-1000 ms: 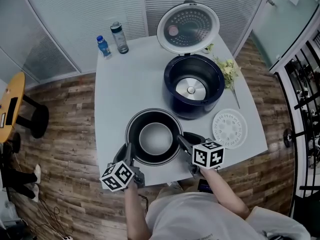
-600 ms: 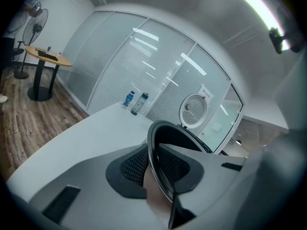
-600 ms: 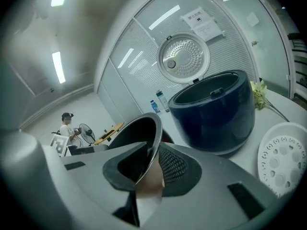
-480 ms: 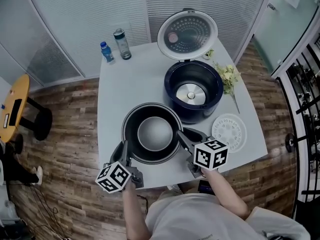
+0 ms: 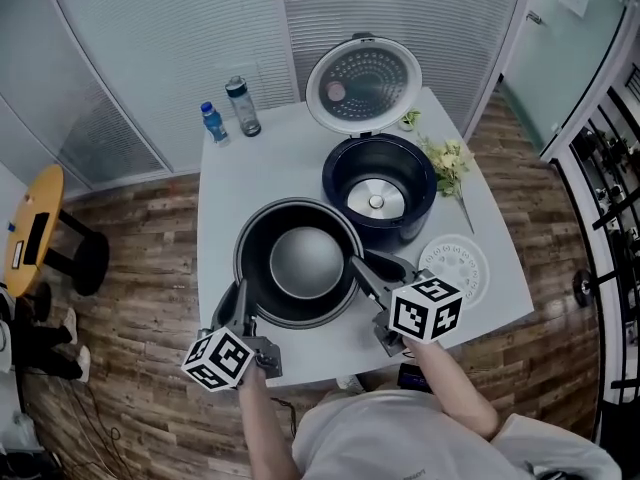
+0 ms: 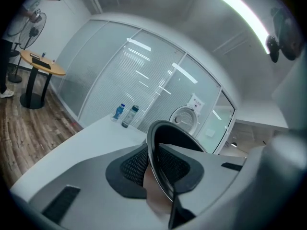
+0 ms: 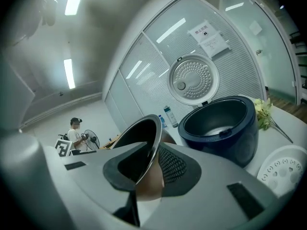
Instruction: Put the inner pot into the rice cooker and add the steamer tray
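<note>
The dark inner pot (image 5: 298, 274) hangs above the table's near side, held by its rim from both sides. My left gripper (image 5: 243, 306) is shut on the pot's left rim (image 6: 154, 162), and my right gripper (image 5: 362, 272) is shut on the right rim (image 7: 149, 152). The navy rice cooker (image 5: 378, 190) stands behind the pot with its round lid (image 5: 362, 83) up and its well bare (image 7: 220, 124). The white perforated steamer tray (image 5: 457, 269) lies flat on the table right of the pot, its edge in the right gripper view (image 7: 284, 164).
Two bottles (image 5: 229, 111) stand at the white table's (image 5: 270, 158) far left corner. A sprig of pale flowers (image 5: 447, 157) lies right of the cooker. A yellow round stool table (image 5: 30, 230) stands on the wooden floor at left. A person (image 7: 75, 131) stands far off.
Both grippers have lifted the inner pot off the table; it looms larger and sits a little farther from the near edge than before.
</note>
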The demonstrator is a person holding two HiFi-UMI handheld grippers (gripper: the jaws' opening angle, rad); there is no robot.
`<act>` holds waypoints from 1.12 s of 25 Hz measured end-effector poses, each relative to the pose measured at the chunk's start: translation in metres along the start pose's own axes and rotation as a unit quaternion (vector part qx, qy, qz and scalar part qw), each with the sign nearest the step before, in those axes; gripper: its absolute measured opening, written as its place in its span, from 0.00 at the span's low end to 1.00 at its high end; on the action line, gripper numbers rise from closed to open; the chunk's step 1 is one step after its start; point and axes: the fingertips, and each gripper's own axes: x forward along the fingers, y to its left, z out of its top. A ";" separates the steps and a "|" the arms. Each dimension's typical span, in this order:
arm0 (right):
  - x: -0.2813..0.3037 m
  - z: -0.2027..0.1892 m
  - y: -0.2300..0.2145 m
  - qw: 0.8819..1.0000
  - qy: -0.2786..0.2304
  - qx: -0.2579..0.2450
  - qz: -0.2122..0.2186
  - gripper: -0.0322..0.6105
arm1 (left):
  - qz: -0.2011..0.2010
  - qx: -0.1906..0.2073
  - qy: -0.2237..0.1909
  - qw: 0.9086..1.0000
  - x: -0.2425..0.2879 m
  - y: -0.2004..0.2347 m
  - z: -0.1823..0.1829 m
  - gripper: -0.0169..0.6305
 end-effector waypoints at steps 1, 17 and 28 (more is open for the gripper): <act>-0.003 0.005 0.001 1.000 -0.006 -0.002 0.001 0.18 | -0.004 0.003 -0.004 1.000 0.000 -0.004 0.004 0.14; -0.045 0.064 0.004 0.997 -0.075 -0.017 -0.009 0.18 | -0.073 0.041 -0.034 0.996 0.008 -0.068 0.047 0.14; -0.084 0.085 -0.014 0.993 -0.107 -0.015 -0.039 0.18 | -0.114 0.055 -0.035 0.991 0.025 -0.115 0.048 0.14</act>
